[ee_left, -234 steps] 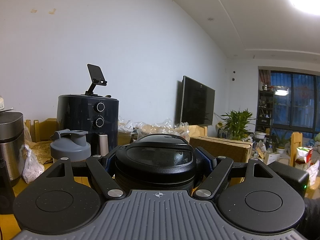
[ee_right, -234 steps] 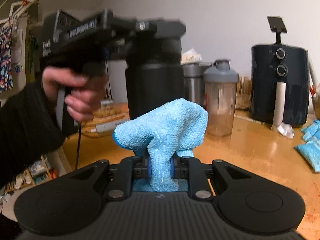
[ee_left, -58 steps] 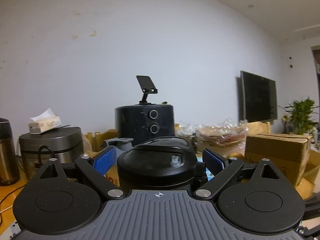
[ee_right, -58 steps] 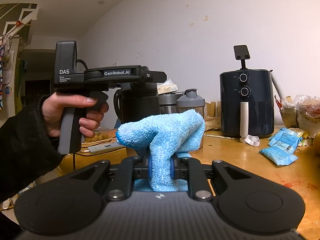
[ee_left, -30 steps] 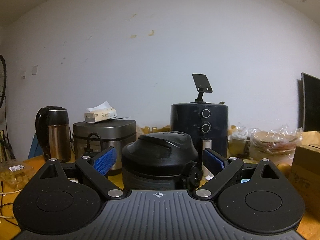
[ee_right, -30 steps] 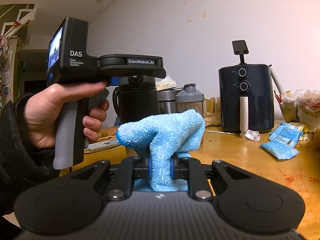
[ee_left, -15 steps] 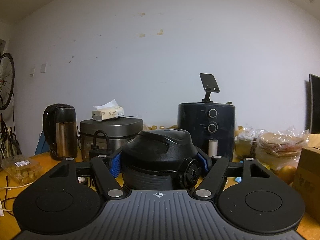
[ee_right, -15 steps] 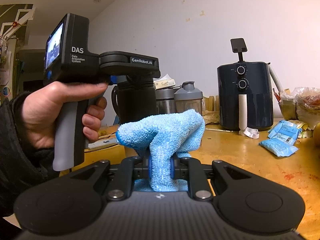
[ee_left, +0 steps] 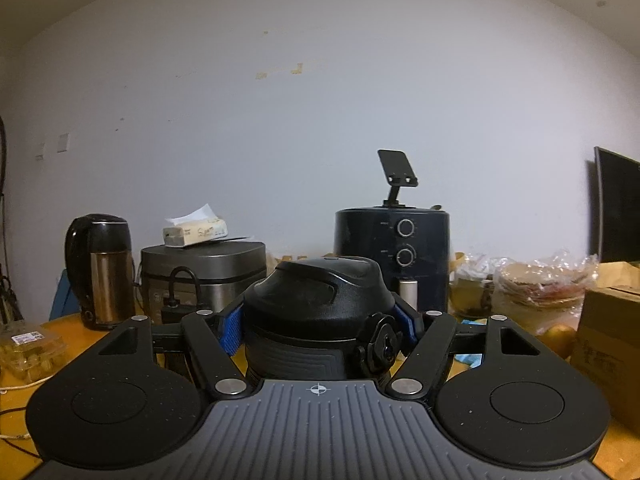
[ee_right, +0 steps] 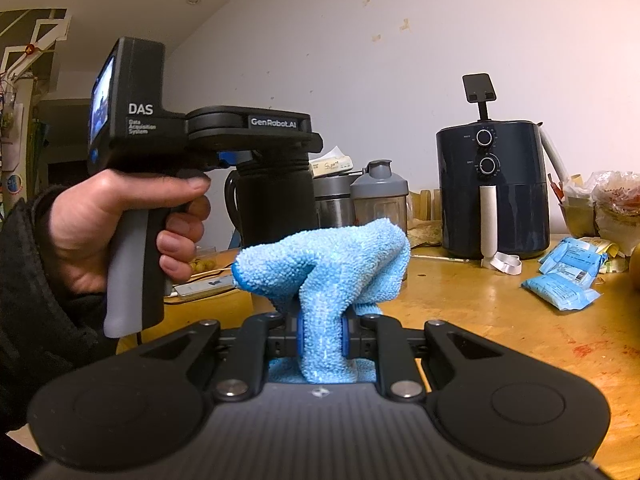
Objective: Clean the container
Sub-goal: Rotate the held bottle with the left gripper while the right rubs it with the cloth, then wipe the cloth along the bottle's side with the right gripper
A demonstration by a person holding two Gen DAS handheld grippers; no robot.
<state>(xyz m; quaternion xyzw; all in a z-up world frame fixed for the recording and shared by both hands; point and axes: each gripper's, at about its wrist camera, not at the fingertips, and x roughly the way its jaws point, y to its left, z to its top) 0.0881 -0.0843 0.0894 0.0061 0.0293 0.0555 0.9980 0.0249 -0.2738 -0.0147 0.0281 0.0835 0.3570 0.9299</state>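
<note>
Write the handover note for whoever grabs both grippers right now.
Left gripper: fingers shut on the black container, gripped just under its lid, upright.
Right gripper: shut on the blue cloth, bunched above the fingers, apart from the container.
Wooden table below; air fryer and shaker bottle behind.
Done: both things in hand.
Left: bring the cloth to the container and wipe it.

The left gripper [ee_left: 318, 326] has its blue pads [ee_left: 231, 330] pressed against both sides of a black bottle [ee_left: 316, 308], lid uppermost. Behind stand a kettle [ee_left: 102, 270], a rice cooker [ee_left: 208, 272] topped by a tissue pack [ee_left: 196, 231], and an air fryer [ee_left: 394, 256]
</note>
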